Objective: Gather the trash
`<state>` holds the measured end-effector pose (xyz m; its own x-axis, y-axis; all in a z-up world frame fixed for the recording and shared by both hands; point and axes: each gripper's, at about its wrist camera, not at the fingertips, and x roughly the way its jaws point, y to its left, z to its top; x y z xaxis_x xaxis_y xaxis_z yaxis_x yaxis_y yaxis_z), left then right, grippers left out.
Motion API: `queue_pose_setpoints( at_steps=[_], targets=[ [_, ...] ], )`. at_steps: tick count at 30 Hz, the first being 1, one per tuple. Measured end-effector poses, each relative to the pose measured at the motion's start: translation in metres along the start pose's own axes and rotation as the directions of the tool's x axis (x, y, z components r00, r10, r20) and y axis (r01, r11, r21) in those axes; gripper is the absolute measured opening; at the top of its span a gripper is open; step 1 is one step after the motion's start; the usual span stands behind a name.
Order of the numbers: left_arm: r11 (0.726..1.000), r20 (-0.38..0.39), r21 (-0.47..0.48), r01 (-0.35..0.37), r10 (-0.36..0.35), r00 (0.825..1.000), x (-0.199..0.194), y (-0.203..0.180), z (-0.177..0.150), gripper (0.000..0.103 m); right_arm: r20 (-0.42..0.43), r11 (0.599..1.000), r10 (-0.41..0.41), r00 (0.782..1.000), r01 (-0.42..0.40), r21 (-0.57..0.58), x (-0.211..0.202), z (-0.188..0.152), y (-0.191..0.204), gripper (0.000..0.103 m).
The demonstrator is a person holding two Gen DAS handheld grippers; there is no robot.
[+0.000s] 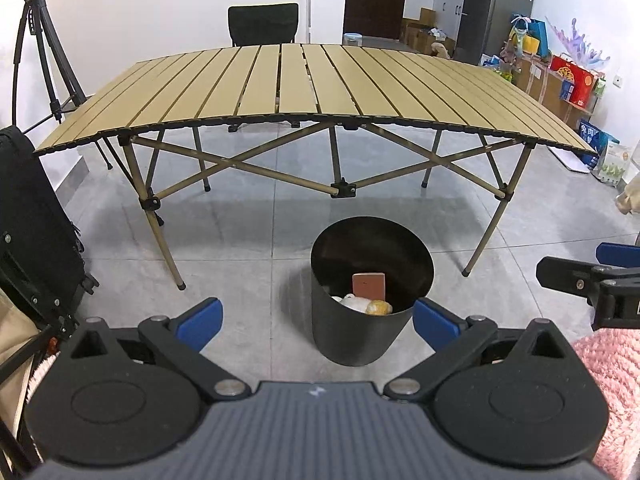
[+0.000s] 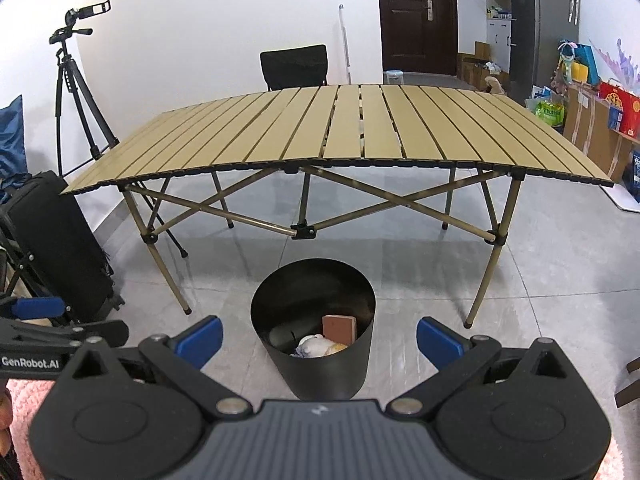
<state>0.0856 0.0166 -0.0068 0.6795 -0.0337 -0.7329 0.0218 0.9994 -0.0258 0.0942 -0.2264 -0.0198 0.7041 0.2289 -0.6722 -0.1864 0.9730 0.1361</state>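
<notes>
The trash bin [image 1: 370, 292] is a black open-topped cylinder standing on the grey tiled floor [image 1: 248, 240]. In the left wrist view it stands just ahead of the left gripper [image 1: 318, 320], nearer the right finger than the left. In the right wrist view the bin [image 2: 314, 320] stands ahead of the right gripper [image 2: 319, 338], roughly midway between its two fingers.

Bin contents, seen through the open top:
- a terracotta rectangular block [image 1: 369, 285], leaning upright against the far inner wall;
- a white crumpled item [image 1: 354, 303], ahead of the block and toward the left finger;
- a yellow rounded item [image 1: 379, 307], touching the white item on the side of the right finger.

Finger state: the blue-padded fingers [image 1: 202, 320] of the left gripper are spread wide and grip nothing. The fingers [image 2: 204, 340] of the right gripper are likewise spread wide and grip nothing.

Edges and clearance: the slatted folding worktop [image 1: 304, 84] lies beyond the bin, its near edge above and past the bin's far rim. Open floor separates the bin from the worktop legs on both sides. A black case [image 1: 36, 224] stands well to the left of the left finger, with a tripod [image 1: 40, 48] beyond it. A black chair [image 1: 264, 24] stands behind the far edge of the worktop. Boxes and bags [image 1: 560, 76] line the wall far to the right.
</notes>
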Motion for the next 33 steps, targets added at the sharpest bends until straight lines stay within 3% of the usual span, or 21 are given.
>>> queue_pose_setpoints(
  at_steps=[33],
  targets=[
    [1.000,0.019,0.001,0.014,-0.014,1.000,-0.0052,-0.0019,-0.0028,0.103,0.022,1.000,-0.016,1.000,0.016,0.001,-0.0067,-0.0015,0.0033,0.103]
  ],
)
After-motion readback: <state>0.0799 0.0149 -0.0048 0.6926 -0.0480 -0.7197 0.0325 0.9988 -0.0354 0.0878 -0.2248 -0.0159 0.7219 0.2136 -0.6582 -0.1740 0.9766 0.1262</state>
